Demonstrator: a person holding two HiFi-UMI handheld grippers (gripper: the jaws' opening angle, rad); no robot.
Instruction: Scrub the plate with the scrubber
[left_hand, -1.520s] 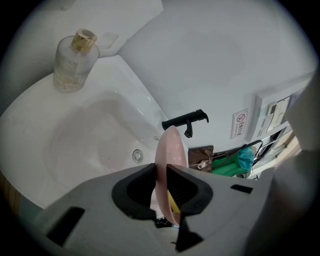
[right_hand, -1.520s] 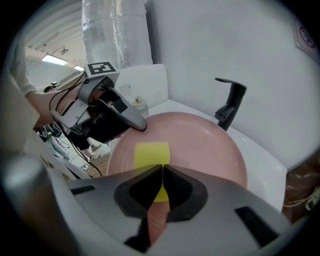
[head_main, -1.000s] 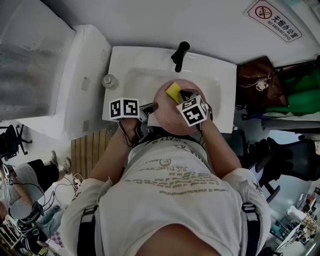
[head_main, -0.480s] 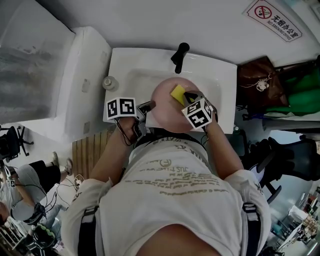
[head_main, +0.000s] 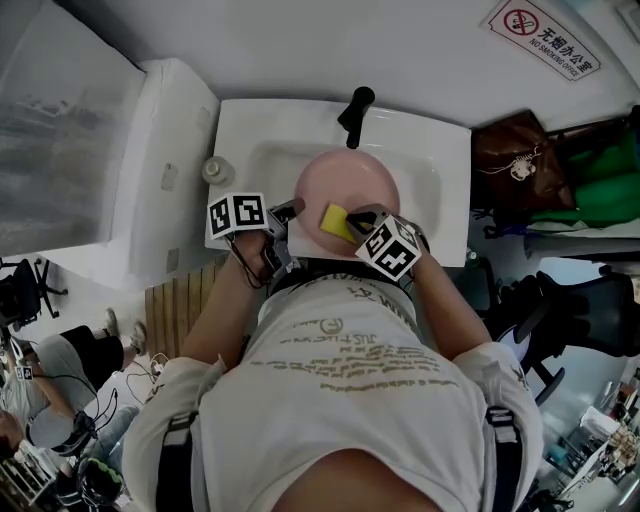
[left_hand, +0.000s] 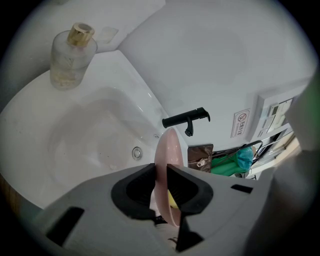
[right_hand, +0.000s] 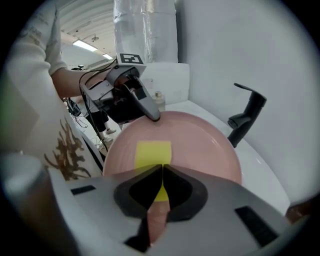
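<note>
My left tongs (left_hand: 160, 169) are clamped on the rim of the pink plate (left_hand: 168, 145). The rim runs edge-on between the two pads, and both press against it. My right tongs (right_hand: 162, 174) are closed on the yellow scrubber (right_hand: 153, 154), pinching its near end while the rest lies flat against the plate's face.

From the head view, the plate is held over the basin of the white sink (head_main: 445, 165), below the black faucet (head_main: 355, 110). The scrubber sits on the near part of the plate, closer to the side my left tongs grip than to the faucet side. A small glass bottle (left_hand: 71, 56) stands on the sink's corner, well apart from the work.

As for progress, I judge the scrubbing to be under way: both grips are set and the scrubber is in contact with the plate. I see no foam, water or dirt on the plate, and its face looks evenly pink, so I cannot tell how much of it has been covered. The far half by the faucet and the rim under my left tongs probably need passes too. The plate's back is not visible in any view.
</note>
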